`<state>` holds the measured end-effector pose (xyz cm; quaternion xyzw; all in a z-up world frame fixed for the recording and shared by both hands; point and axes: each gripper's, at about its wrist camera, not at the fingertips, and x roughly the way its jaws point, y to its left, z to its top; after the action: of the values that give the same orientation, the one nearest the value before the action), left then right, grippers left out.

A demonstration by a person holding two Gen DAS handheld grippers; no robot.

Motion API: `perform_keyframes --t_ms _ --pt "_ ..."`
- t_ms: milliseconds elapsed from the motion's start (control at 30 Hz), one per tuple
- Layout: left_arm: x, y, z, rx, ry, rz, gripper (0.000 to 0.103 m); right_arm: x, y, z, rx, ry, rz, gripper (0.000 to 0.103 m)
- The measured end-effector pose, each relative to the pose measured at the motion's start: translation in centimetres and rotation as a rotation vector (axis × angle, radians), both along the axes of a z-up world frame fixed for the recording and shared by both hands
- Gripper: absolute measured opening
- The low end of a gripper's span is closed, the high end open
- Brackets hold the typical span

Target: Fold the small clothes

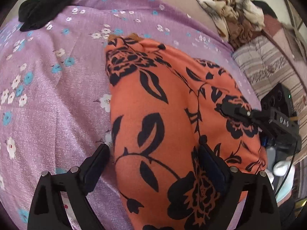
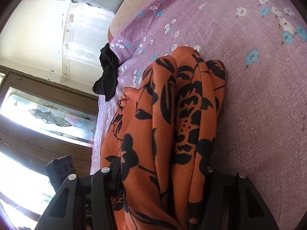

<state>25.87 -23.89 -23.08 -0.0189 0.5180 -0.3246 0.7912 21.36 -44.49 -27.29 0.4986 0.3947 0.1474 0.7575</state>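
An orange garment with black flowers [image 1: 163, 115] lies on the purple flowered sheet [image 1: 57, 95]. My left gripper [image 1: 153, 153] is open above it, its left finger [image 1: 96, 159] over the sheet and its right finger [image 1: 209, 159] over the cloth. My right gripper [image 1: 233, 110] shows at the garment's right edge in the left wrist view. In the right wrist view the garment [image 2: 172, 115] is bunched in folds and fills the gap between the right gripper's [image 2: 163, 172] fingers [image 2: 115, 170], which grip it.
A black garment [image 1: 44, 7] lies at the far left of the sheet and also shows in the right wrist view [image 2: 107, 74]. A beige patterned clothes pile [image 1: 234, 9] and a striped blanket [image 1: 268, 67] sit at the right. A door with patterned glass [image 2: 48, 118] stands beyond the bed.
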Motion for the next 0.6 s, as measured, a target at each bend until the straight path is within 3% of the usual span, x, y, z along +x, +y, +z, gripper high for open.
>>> perform_keyframes --t_ms 67,233,467,600 --pt "-0.4 -0.1 0.4 -0.020 -0.027 -0.028 0.076 -0.1 0.0 0.1 0.001 -0.002 -0.005 0.055" --pt "-1.4 -0.3 1.6 -0.013 -0.108 -0.039 0.055 -0.3 0.3 1.0 -0.013 -0.018 -0.024 0.055" --pt "-2.3 0.3 3.9 0.012 -0.181 -0.040 0.049 -0.4 1.2 3.5 -0.043 -0.080 -0.035 0.055" --pt "-2.1 2.1 5.8 0.005 -0.227 0.007 0.049 -0.2 2.8 5.3 -0.052 -0.137 -0.017 0.055"
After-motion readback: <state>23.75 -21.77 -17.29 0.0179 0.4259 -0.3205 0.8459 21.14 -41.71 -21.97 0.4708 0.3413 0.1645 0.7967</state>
